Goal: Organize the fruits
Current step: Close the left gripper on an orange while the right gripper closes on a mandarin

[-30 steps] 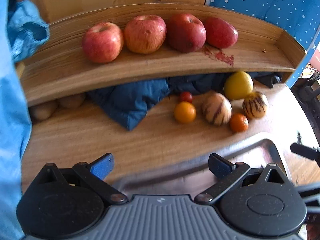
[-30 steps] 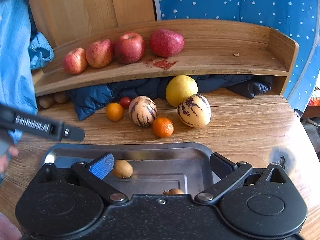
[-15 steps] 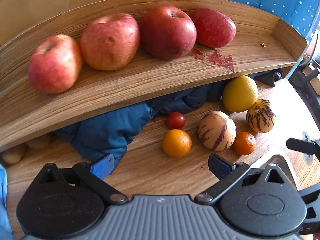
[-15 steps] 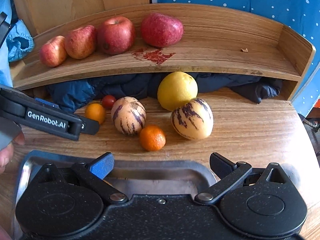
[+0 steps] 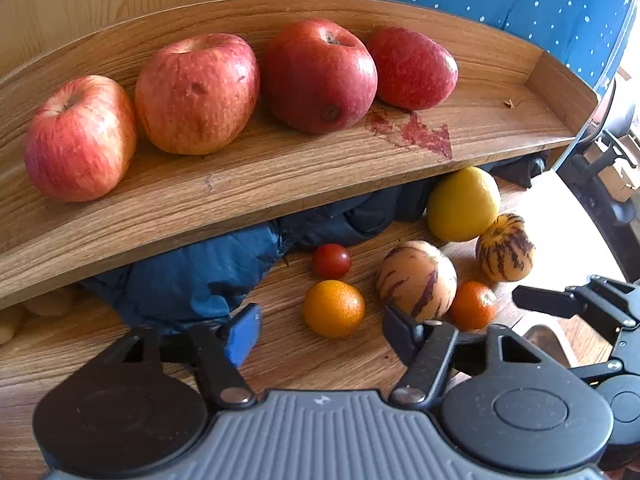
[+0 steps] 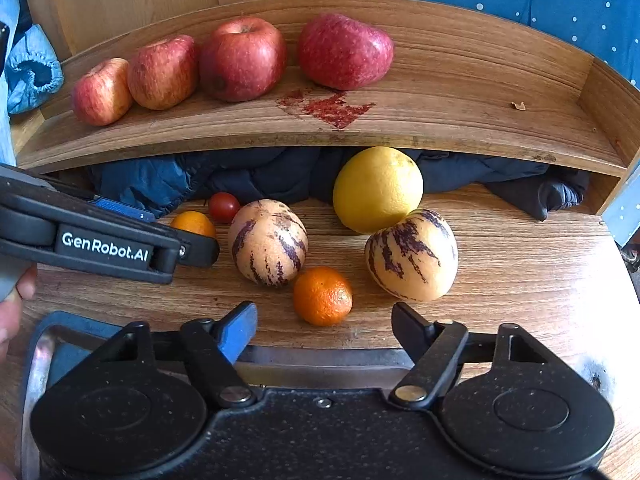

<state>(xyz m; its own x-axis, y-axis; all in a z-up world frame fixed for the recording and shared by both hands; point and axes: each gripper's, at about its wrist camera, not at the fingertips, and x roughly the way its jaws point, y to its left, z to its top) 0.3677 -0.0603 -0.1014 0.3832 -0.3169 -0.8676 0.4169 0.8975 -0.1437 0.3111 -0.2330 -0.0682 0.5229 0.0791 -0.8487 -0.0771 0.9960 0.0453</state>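
left gripper (image 5: pixel 320 330) nearer small orange (image 5: pixel 333 308) (fingers apart), 4 apples (image 5: pixel 318 76) larger

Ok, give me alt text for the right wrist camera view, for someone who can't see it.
The open right gripper points at a small orange mandarin on a wooden table, among two striped melons, a yellow citrus, another orange fruit and a cherry tomato. Four red apples line the shelf behind; the left gripper reaches in from the left.
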